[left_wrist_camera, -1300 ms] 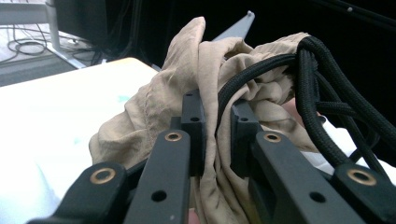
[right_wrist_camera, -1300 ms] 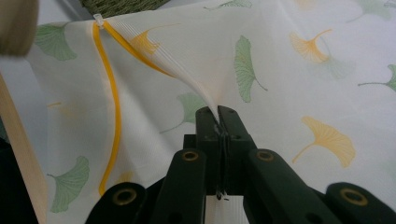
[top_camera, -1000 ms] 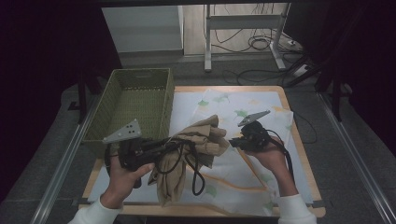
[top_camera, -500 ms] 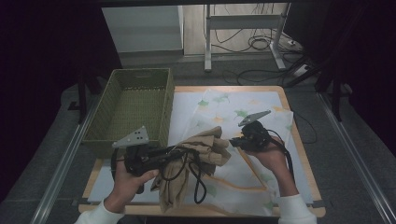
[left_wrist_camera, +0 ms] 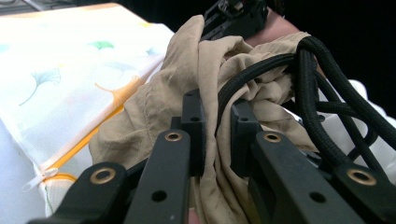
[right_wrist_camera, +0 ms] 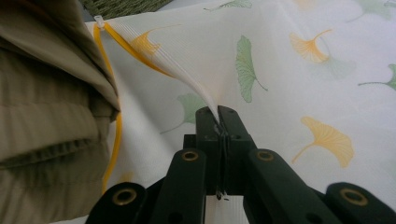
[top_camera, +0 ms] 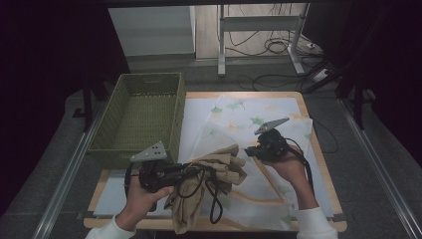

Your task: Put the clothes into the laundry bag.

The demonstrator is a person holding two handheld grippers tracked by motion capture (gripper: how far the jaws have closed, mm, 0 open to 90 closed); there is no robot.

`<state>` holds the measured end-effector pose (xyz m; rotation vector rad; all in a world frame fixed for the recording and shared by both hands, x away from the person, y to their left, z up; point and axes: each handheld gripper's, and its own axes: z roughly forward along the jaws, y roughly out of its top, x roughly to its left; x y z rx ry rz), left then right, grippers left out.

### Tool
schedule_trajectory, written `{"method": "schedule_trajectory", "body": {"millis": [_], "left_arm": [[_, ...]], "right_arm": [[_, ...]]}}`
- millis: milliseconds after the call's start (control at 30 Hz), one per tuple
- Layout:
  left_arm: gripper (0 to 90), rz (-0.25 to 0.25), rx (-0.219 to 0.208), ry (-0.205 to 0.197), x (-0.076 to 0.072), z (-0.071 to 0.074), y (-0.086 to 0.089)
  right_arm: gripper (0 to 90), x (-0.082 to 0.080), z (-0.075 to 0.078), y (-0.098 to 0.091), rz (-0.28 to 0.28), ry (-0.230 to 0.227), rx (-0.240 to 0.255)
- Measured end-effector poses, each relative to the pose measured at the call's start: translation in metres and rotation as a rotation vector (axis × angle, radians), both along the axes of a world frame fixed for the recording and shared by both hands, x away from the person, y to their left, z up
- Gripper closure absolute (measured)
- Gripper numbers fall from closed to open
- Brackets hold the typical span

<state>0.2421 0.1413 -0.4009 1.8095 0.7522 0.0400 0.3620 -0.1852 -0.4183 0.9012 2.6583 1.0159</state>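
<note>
I had my left gripper (top_camera: 199,172) low over the near edge of the table (top_camera: 318,164), its jaws clenched on a fold of the tan garment (top_camera: 219,172); in the left gripper view the cloth (left_wrist_camera: 205,93) ran up between the two black pads and bunched beyond them, with my own black cable (left_wrist_camera: 317,84) looped over the heap. The garment lay crumpled at the front of the table, partly on the white mesh bag (top_camera: 239,119) printed with green and orange ginkgo leaves, just beside the green woven basket (top_camera: 144,114), which stood to the left of it. My right gripper (top_camera: 247,151) sat close to the far side of the bundle, jaws pinched tight on a thin edge of the bag; in the right gripper view the white mesh (right_wrist_camera: 205,93) rose in a taut ridge from between the pads, and the orange zipper tape (right_wrist_camera: 114,130) curved down alongside the tan folds (right_wrist_camera: 46,116). Whether the garment's end was already inside the bag's mouth I could not quite tell, since the folds hid the opening.
</note>
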Motion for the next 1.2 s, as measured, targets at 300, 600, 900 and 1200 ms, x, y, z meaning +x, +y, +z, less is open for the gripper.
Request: {"method": "schedule_trajectory", "body": {"millis": [300,600,900,1200], "left_arm": [[80.8,-0.008,0.027,0.027,0.004,-0.012,-0.007],[80.9,-0.002,0.055,0.043,0.009,-0.023,-0.012],[80.9,0.008,0.085,0.055,0.015,-0.032,-0.018],[80.9,0.017,0.106,0.062,0.023,-0.038,-0.025]], "right_arm": [[87.4,0.000,0.000,-0.001,-0.001,0.000,0.002],[87.4,0.000,0.000,-0.001,0.001,0.001,0.004],[87.4,0.000,0.000,-0.001,-0.001,0.000,0.007],[87.4,-0.001,0.001,0.001,0.006,-0.003,0.005]]}}
